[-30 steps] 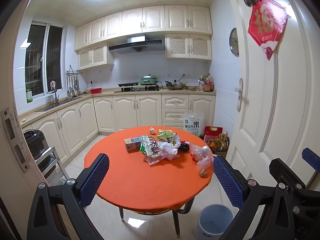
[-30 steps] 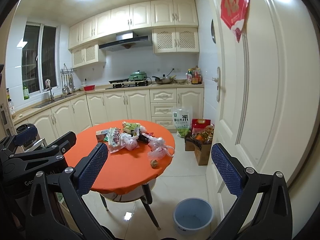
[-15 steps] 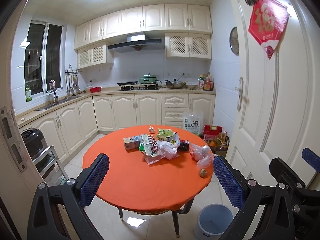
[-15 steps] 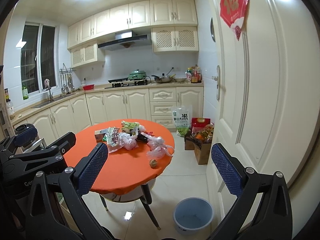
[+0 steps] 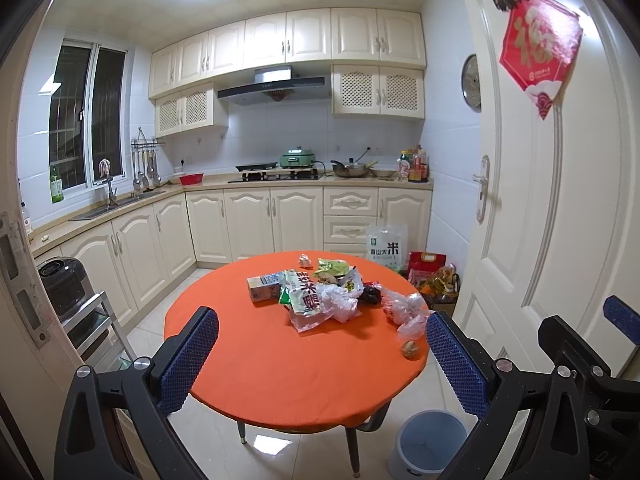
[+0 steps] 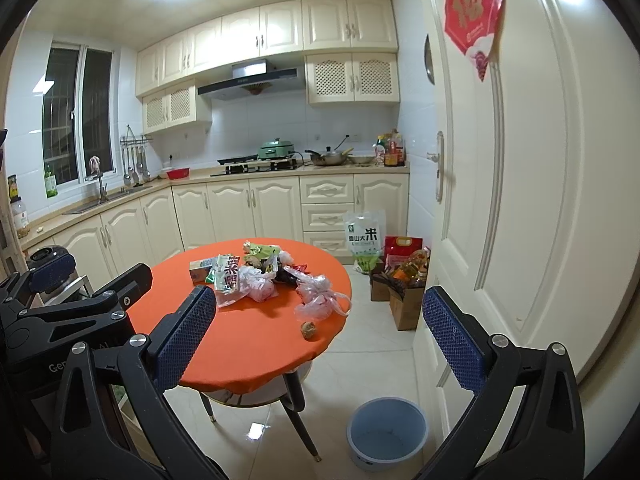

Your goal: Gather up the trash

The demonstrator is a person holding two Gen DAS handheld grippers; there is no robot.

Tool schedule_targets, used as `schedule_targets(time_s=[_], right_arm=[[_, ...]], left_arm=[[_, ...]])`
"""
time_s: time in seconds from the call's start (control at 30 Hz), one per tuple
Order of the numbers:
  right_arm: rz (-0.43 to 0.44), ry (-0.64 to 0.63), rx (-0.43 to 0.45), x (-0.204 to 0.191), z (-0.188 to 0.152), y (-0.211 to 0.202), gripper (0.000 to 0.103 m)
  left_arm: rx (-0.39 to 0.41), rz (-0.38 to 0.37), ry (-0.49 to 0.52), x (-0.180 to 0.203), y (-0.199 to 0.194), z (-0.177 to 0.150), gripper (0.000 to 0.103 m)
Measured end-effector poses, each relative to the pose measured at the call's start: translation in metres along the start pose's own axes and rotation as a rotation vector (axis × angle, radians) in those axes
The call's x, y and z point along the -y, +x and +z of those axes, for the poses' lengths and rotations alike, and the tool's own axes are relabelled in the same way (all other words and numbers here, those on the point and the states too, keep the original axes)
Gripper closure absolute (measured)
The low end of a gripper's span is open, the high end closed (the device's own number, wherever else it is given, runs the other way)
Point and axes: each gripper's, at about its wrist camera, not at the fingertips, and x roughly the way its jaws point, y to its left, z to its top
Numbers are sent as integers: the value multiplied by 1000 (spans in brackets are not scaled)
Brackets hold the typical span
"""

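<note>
A round table with an orange cloth point(image 5: 280, 368) point(image 6: 248, 344) carries a heap of trash: a small carton point(image 5: 262, 288), a green snack wrapper point(image 5: 304, 296) point(image 6: 226, 274), crumpled clear plastic bags point(image 5: 404, 308) point(image 6: 316, 296) and a small brown lump point(image 5: 410, 349) point(image 6: 308, 330) near the cloth's edge. A grey-blue bin point(image 5: 430, 446) point(image 6: 386, 432) stands on the floor beside the table. My left gripper point(image 5: 320, 360) is open, well short of the table. My right gripper point(image 6: 320, 340) is open too, holding nothing. The left gripper's body point(image 6: 60, 312) shows at the left of the right wrist view.
A white door point(image 5: 560, 200) stands close on the right. Boxes and bags of groceries point(image 6: 404, 280) and a rice sack point(image 5: 386, 246) sit on the floor behind the table. Cabinets and a counter line the back and left walls. A metal step stool point(image 5: 92, 328) stands at the left.
Both views have shifted only slightly; the table sits marginally closer. Both grippers stay open and nothing has been touched.
</note>
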Motion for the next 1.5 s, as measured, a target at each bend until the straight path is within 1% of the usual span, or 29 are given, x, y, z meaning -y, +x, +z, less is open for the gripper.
schedule_targets(time_s=[0.13,0.23,0.37,0.4,0.5,0.6,0.7,0.77,0.83,0.87,0.9,0.93,0.97,1.0,1.07,1.13,1.17,1.23,1.27,1.3,1.33,1.37,1.43,1.5], right_arm=[[6,0,-5,-2,1,6,0],[12,3,-22,-1,-1,20,0],[19,10,-64,4,-6,46,0],[19,10,-64,4,-6,46,0],[52,-2,-118,7,-15,83,0],[62,-12,-176,9,-27,124,0],[77,-20,-238,14,-37,171,0],[91,-27,-269,18,-42,203,0],[123,-15,-292,26,-45,233,0],[138,-10,-318,30,-45,254,0],[138,-10,-318,30,-45,254,0],[155,-8,-332,32,-44,268,0],[176,-9,-348,34,-45,282,3],[173,6,-378,42,-47,304,5],[151,64,-357,60,-51,305,5],[128,118,-342,79,-55,301,5],[128,118,-342,79,-55,301,5],[88,134,-343,104,-61,297,2],[78,132,-342,110,-60,295,2],[70,132,-342,116,-60,293,2],[62,136,-342,121,-60,291,2],[57,143,-342,126,-60,288,1],[61,150,-346,134,-61,287,0],[61,148,-351,137,-61,289,0]], left_arm=[[-6,-16,-4,-7,10,1,1],[-32,-26,-24,-19,28,1,1],[-58,-9,-58,-41,57,1,1],[-68,-5,-63,-47,66,0,1],[-111,10,-72,-62,94,-2,1],[-181,33,-76,-76,134,-7,1],[-235,68,-77,-81,167,-10,2],[-265,69,-80,-79,188,-12,2],[-294,39,-68,-69,205,-11,2],[-305,25,-56,-62,213,-11,2],[-314,13,-39,-54,221,-11,2],[-318,9,-29,-47,228,-11,2],[-316,4,-24,-44,235,-13,2],[-319,-15,-20,-38,243,-14,2],[-337,-89,-2,-18,261,-17,2],[-352,-137,36,7,276,-21,3],[-352,-148,44,12,280,-24,4],[-372,-195,68,36,295,-29,7],[-385,-206,75,43,301,-32,7],[-404,-215,81,51,310,-35,11],[-421,-222,86,55,319,-39,19],[-448,-231,91,60,331,-42,21],[-480,-254,78,67,341,-47,22],[-494,-249,76,76,353,-49,20]])
